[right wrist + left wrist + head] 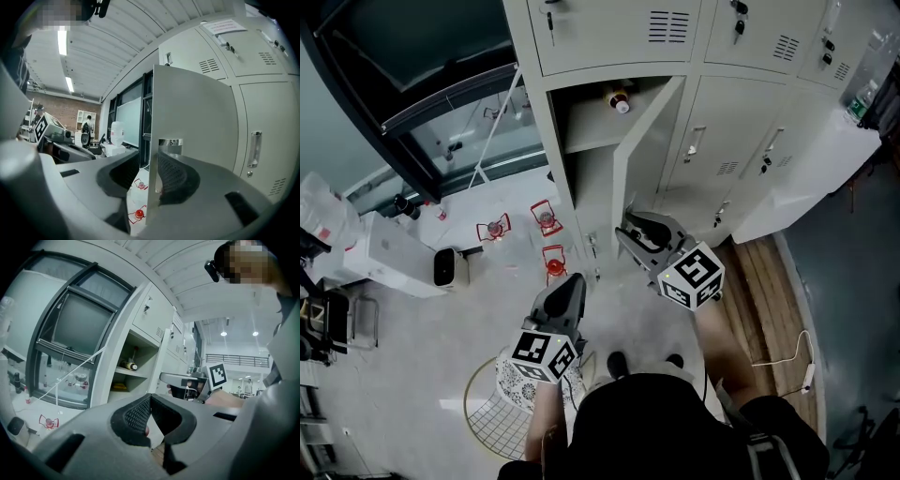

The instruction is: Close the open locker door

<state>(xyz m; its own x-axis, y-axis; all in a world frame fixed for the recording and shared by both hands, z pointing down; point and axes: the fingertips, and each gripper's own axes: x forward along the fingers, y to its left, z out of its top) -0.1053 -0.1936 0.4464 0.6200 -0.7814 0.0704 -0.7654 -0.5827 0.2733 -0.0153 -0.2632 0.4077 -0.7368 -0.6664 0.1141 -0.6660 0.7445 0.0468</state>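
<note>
Fingers (177, 174) of your right gripper (149, 161) stand apart, straddling the free edge of the locker door (192, 112). The right pad sits just against the outer face. A sliver of floor shows between the left pad and the edge, so nothing is clamped. Your left gripper (150, 398) has its tips together on nothing, off to the left and apart from the door.

The door stands upright, long axis vertical, swung out from the locker (600, 37), hinged at the opening's right side, free edge pointing back at you. Its lower stretch is hidden behind your right jaws, and a chrome fitting (169, 141) peeks out half-covered above the pad.

Beyond, in the open compartment, a bottle (619, 100) lies on the shelf. A yellow thing (119, 386) below it is too small to tell.
</note>
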